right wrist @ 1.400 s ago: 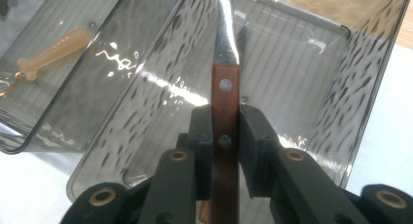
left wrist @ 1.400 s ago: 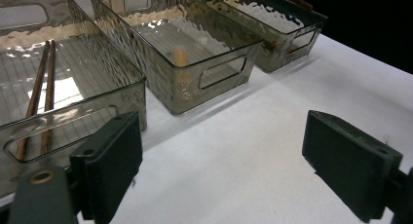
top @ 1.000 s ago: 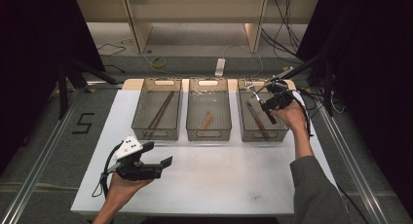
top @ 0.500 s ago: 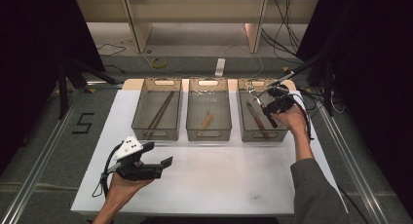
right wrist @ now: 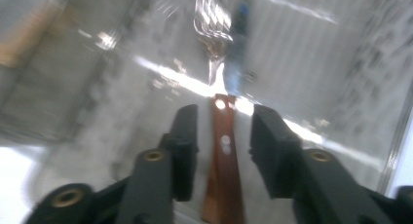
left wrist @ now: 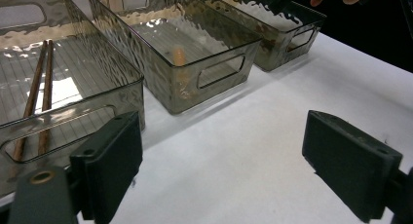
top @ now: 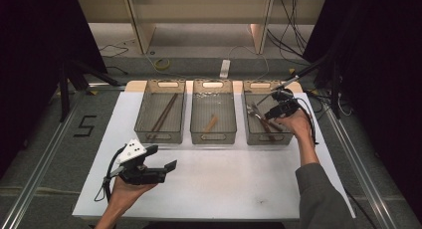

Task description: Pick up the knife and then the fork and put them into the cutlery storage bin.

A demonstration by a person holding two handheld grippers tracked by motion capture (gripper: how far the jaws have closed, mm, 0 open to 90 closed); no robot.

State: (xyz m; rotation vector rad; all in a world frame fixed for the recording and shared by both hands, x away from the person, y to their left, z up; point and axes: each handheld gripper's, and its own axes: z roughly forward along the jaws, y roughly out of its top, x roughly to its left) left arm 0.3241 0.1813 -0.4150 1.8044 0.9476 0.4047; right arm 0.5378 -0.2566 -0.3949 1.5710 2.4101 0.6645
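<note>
The right hand-held gripper [top: 271, 111] hangs over the right bin [top: 263, 138] — its jaws have just been opening and now stand apart, with a fork [right wrist: 223, 156] lying between them, its brown handle untouched by either pad. The tines point away from the jaws, beside a blue-handled piece [right wrist: 237, 44]. The left hand-held gripper [top: 161, 159] rests low over the white tabletop [top: 224, 179], jaws wide apart and empty — the left bin's chopsticks [left wrist: 39, 95] lie ahead of it.

A silver fork [right wrist: 214, 19] with reddish-brown handle [right wrist: 223, 165]; smoky grey ribbed bins [top: 213, 134]; white table [top: 224, 184]
</note>
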